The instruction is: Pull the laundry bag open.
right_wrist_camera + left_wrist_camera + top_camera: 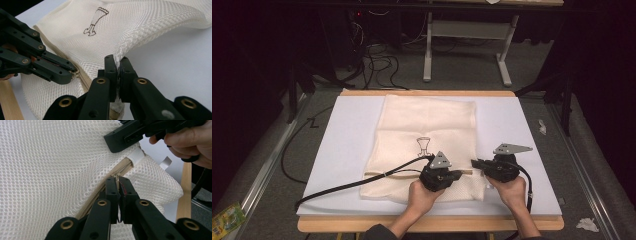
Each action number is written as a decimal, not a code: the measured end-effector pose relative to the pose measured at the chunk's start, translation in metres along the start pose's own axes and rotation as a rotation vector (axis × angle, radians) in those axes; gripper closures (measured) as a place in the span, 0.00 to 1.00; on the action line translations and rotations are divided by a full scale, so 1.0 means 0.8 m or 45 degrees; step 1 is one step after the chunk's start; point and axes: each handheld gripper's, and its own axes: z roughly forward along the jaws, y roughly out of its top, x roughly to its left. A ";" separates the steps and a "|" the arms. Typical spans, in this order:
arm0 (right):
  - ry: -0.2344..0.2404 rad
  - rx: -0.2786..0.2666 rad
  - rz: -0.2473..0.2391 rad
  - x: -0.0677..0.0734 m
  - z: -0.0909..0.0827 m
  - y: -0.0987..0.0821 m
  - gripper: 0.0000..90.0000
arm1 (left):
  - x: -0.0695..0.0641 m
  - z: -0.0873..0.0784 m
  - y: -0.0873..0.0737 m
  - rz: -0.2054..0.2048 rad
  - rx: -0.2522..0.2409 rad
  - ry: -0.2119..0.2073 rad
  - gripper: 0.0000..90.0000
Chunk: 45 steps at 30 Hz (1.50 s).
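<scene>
Where the white mat (342,150) covers the wooden table (427,223), a cream mesh laundry bag (427,131) lies flat near the middle, its zipper (404,172) running along the near portion and a small dark line drawing (423,145) printed near its centre. At the far left of the high view, a black cable (342,187) trails from the left gripper (457,174) across the bag and off the mat's near left corner. The left hand (422,192) holds that gripper over the bag's near edge, jaws pointing right. In the left gripper view its jaws are pressed together on the zipper pull (117,178), a thin metal tab standing up between the tips, with the zipper (96,198) teeth running down beneath them and the white end tab (137,155) of the zipper just beyond. To the right, the right gripper (475,164) points left toward the other, the two sets of tips close together over the bag's near right part; the right hand (511,189) grips it from below, near the mat's front edge. In the right gripper view its jaws are clamped on a ridge of the bag's mesh fabric (119,58), which rises in a fold from the mat, while the left gripper (72,70) shows at the left with its tips at the zipper (83,77). Beyond the table, the grey legs of another table (464,45) stand on the floor among loose cables.
</scene>
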 end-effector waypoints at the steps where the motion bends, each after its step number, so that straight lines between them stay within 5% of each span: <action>1: 0.006 -0.006 0.004 -0.001 0.000 0.000 0.98 | 0.001 0.000 0.001 -0.001 -0.002 0.000 0.97; 10: -0.005 0.008 -0.009 -0.001 0.000 0.001 0.98 | -0.001 -0.005 0.001 0.018 0.010 0.019 0.97; 45: -0.014 0.027 0.014 -0.011 0.013 0.001 0.98 | 0.016 -0.012 -0.013 -0.060 0.004 0.012 0.97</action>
